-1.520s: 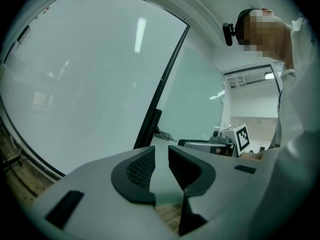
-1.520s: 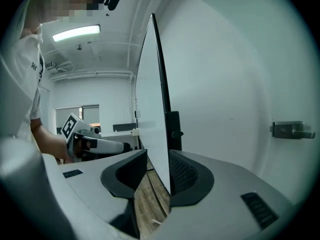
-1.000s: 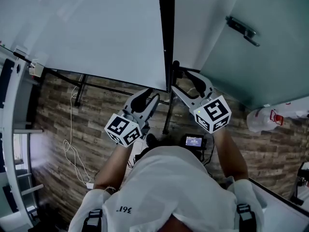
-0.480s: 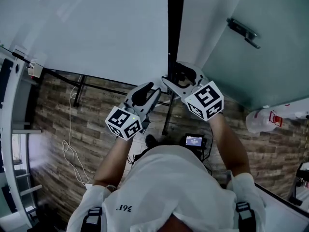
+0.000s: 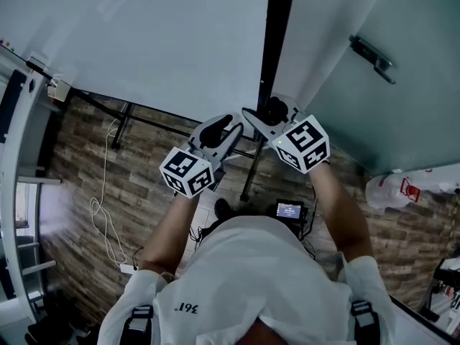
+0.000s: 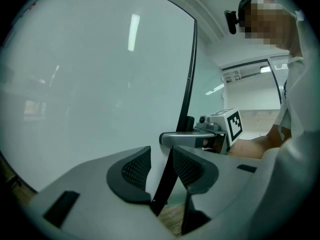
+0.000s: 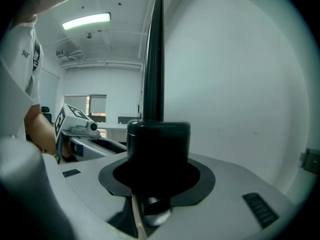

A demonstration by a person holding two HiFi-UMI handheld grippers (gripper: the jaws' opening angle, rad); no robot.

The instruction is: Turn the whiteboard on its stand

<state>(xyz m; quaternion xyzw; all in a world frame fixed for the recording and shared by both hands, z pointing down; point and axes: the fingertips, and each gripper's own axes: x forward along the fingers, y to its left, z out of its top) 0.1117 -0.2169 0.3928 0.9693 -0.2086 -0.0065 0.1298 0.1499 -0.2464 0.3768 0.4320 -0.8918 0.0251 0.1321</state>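
The whiteboard fills the upper left of the head view, and its black side frame runs down to a black knob on the stand. My right gripper is at that knob. In the right gripper view the knob sits between the two pads, and the jaws have just been closing on it. My left gripper hangs just below the board's lower edge, open; its jaws have just opened a little wider. The left gripper view shows the board and only a thin black stand bar far behind the left gripper's gap.
Black stand legs cross the wood floor under the board, and a white cable trails beside them. A glass door with a handle stands at the right. A small lit device lies by my feet. White shelving lines the left.
My right gripper has moved up and left onto the knob, and its jaws have narrowed. The left gripper has crept a little toward the board.
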